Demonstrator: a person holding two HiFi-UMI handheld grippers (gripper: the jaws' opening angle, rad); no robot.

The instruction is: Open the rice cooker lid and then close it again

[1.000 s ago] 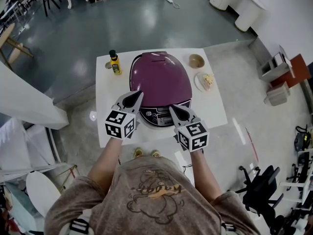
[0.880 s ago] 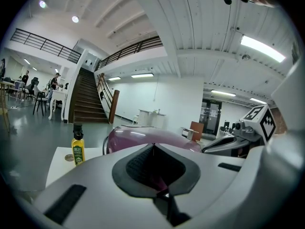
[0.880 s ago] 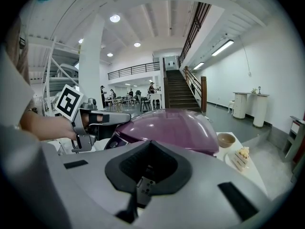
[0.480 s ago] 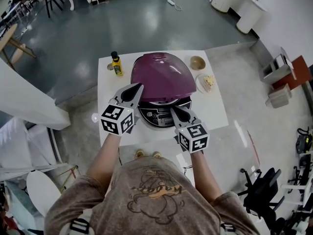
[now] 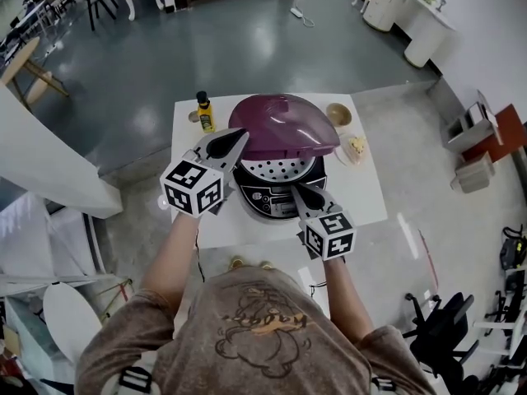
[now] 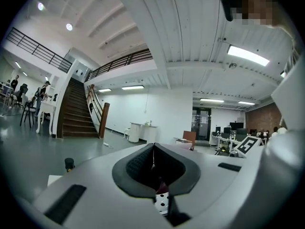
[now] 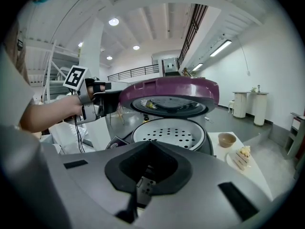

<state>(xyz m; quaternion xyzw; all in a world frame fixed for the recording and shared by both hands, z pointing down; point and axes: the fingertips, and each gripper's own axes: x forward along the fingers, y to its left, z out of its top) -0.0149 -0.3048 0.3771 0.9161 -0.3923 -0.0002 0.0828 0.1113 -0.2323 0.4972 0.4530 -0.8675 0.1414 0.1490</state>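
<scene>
Up goes the rice cooker lid (image 5: 282, 127): a second ago it lay flat over the pot, and now its front edge stands raised, hinged at the back, with the white perforated tray (image 5: 277, 169) inside the pot showing under it. With it, the left hand-held gripper (image 5: 240, 136) has risen from the cooker's front to the lid's front-left edge. Its jaws are closed together and point roughly level. In the right gripper view its dark tips meet the rim of the lid, and in its own view a sliver of purple shows in the gap behind the closed tips. Whether they pinch the rim or only bear against it I cannot tell.

The right hand-held gripper (image 5: 297, 188) has kept its place at the front of the rice cooker (image 5: 247, 197), angled a little downward, its tips just over the control panel (image 5: 284, 207). Its jaws are also together, with nothing between them. Through the gap behind the tips its own view shows part of the panel.

The rice cooker stands in the middle of the white surface (image 5: 366, 206). A yellow bottle with a dark cap (image 5: 204, 112) stands at the far left corner, just beside the lid. At the far right are a small brown bowl (image 5: 338, 114) and, nearer, a plate with a slice of cake (image 5: 356, 146), both apart from the cooker.
</scene>
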